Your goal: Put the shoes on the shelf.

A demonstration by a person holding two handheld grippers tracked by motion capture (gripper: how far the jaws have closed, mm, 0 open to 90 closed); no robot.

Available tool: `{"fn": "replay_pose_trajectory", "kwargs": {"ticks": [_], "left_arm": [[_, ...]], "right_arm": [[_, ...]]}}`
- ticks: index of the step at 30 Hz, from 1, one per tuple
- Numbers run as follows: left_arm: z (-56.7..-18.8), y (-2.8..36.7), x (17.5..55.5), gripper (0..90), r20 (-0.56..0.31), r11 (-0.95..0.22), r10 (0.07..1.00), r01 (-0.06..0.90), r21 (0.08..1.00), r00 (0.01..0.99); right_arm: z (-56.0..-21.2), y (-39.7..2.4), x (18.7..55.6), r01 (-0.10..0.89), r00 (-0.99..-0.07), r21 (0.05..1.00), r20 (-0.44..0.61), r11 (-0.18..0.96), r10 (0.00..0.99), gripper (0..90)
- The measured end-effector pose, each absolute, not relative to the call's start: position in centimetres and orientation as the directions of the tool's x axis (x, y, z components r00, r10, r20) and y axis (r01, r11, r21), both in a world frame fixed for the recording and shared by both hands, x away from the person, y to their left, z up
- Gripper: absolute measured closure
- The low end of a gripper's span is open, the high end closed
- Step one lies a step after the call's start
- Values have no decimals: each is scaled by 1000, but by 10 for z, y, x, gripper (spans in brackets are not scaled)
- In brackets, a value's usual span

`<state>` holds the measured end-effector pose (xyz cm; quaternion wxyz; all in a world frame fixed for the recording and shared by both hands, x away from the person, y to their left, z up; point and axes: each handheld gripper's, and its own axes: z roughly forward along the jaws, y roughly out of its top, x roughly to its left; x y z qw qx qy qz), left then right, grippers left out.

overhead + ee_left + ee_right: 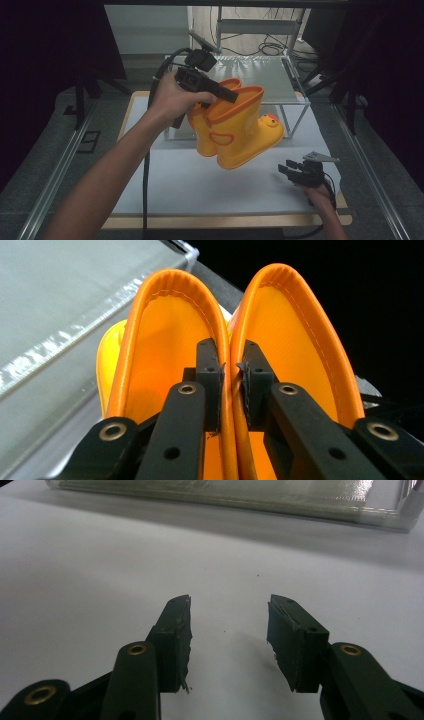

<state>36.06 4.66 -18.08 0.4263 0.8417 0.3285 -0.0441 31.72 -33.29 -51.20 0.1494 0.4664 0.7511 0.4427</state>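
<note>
We look down on a white worktop (200,185) with a wooden edge, set between metal rails, the room around it dark; at its far side stands a low rack (280,85) with a clear top, and cables lie on the floor beyond; a pair of yellow rubber boots (235,130) with orange rims hangs in the air above the middle of the worktop, clear of its surface, toes pointing right, the far boot bearing a small duck face at its toe; our left tool (227,95) comes in from the left and is clamped on the two adjoining rims, one jaw inside each boot, the rims pinched together between the pads (212,375); our right tool (290,170) rests low at the near right, well apart from the boots, its jaws standing apart over bare worktop with nothing between them.
</note>
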Motion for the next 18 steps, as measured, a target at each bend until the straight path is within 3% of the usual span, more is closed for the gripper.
{"fn": "replay_pose_trajectory", "kwargs": {"ticks": [18], "left_arm": [[-142,54,425,821,-350,-266,676,658,705,648]], "right_arm": [[-512,-339,317,571,-504,807,200,150,840,523]]}}
